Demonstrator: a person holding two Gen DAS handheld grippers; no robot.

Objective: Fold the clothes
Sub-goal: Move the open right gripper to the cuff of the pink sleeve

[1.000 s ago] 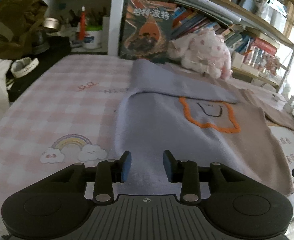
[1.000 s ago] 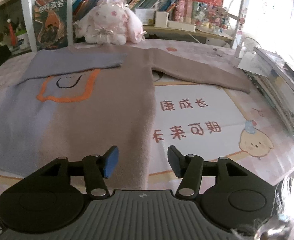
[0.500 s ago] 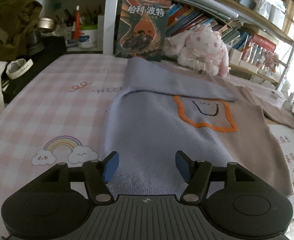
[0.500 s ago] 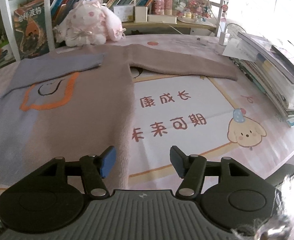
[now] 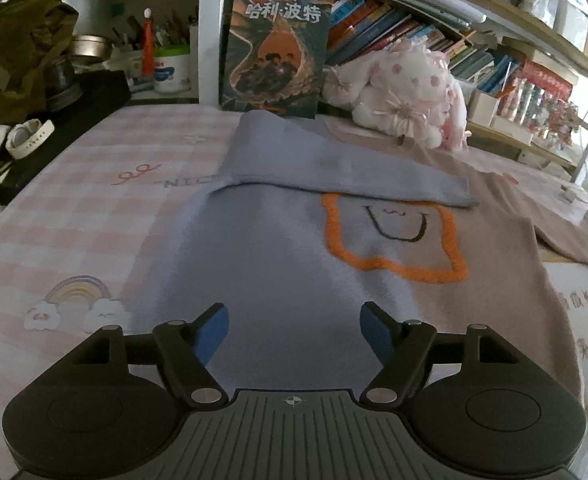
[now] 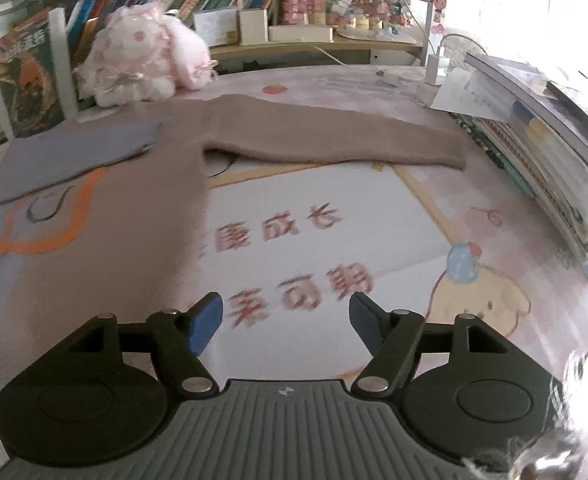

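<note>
Left wrist view first: the left tongs (image 5: 294, 330) hang with jaws spread wide and empty, low over the near hem of the sweater (image 5: 278, 264). The garment lies flat on the checked surface (image 5: 66, 208), its lilac half on the left, its taupe half on the right, an orange-outlined motif (image 5: 394, 240) between them. The lilac sleeve (image 5: 334, 172) is already folded across the chest, at the far side of the body.

By its fuzzy nap it looks a soft, light knit: it will likely drape and sag when lifted, stretch if pulled by one spot, and cling a little to the cloth beneath. A pinch at an edge such as a hem corner, cuff or shoulder seam seems safer than a grab in the middle.

Right wrist view: the right tongs (image 6: 284, 326) are likewise spread wide and empty, above the printed mat just right of the sweater's side edge (image 6: 198, 216). The taupe sleeve (image 6: 334, 140) stretches out unfolded to the far right, well apart from these tongs; its cuff (image 6: 452, 158) lies near a stack of books (image 6: 542, 152).
</note>
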